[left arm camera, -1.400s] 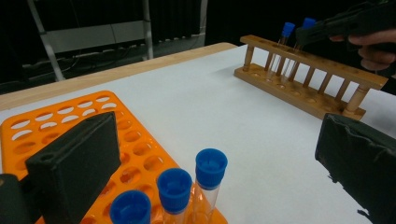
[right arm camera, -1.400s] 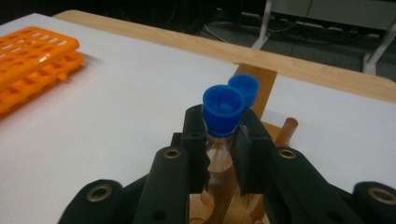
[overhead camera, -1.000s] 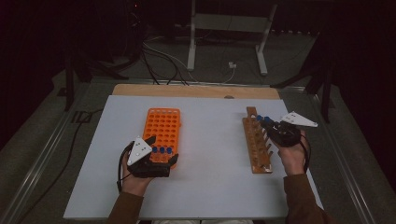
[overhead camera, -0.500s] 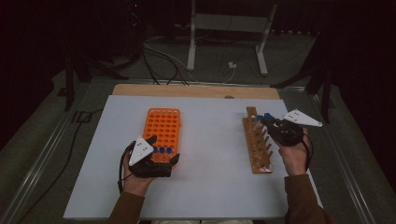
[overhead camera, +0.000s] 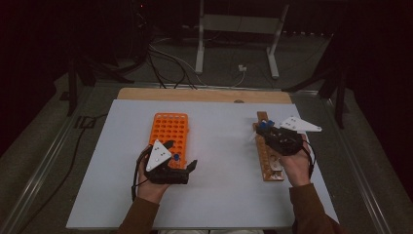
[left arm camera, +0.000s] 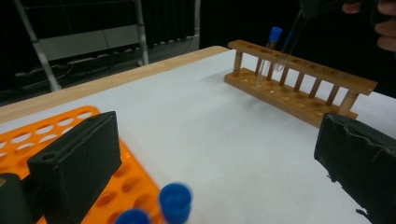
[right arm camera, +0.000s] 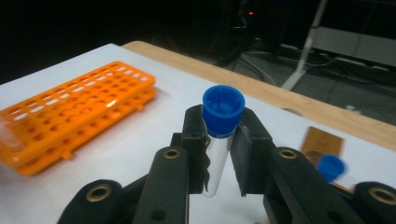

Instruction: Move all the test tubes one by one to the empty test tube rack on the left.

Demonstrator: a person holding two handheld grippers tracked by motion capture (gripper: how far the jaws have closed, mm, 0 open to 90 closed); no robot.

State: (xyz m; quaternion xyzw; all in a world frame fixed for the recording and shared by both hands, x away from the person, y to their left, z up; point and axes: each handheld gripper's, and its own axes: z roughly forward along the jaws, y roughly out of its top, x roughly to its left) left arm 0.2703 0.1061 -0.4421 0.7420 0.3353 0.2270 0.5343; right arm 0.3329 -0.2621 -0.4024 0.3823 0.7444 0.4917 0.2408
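- High view: a person's right hand is holding the right gripper (overhead camera: 267,127) above the far end of a long wooden test-tube rack (overhead camera: 266,155), which is lying near the right edge of the white rectangular table top (overhead camera: 219,195). The left gripper (overhead camera: 181,161) is resting at the near end of an orange plastic tube tray with rows of round holes (overhead camera: 169,132), left of centre. A wide strip of bare white surface is lying between tray and rack, and more open surface is running along the near edge. A light wooden board edge (overhead camera: 204,94) is bordering the far side.
- Left gripper view: the left gripper's black padded jaws are standing spread wide, nothing between the pads. Two blue caps (left arm camera: 175,201) are rising from the orange tray at the bottom. Across the open white surface, the wooden rack (left arm camera: 299,88) is sitting close to the table's corner, one blue-capped tube (left arm camera: 267,56) standing in it, another clear tube hanging tilted just above it.
- Right gripper view: the right gripper (right arm camera: 219,140) is pinching a clear glass test tube with a blue cap (right arm camera: 219,135) between its pressed-in jaws, the tube nearly upright and lifted clear of the table. The orange tray (right arm camera: 70,121) is lying well apart to the left; another blue cap (right arm camera: 330,167) is showing low at the right.
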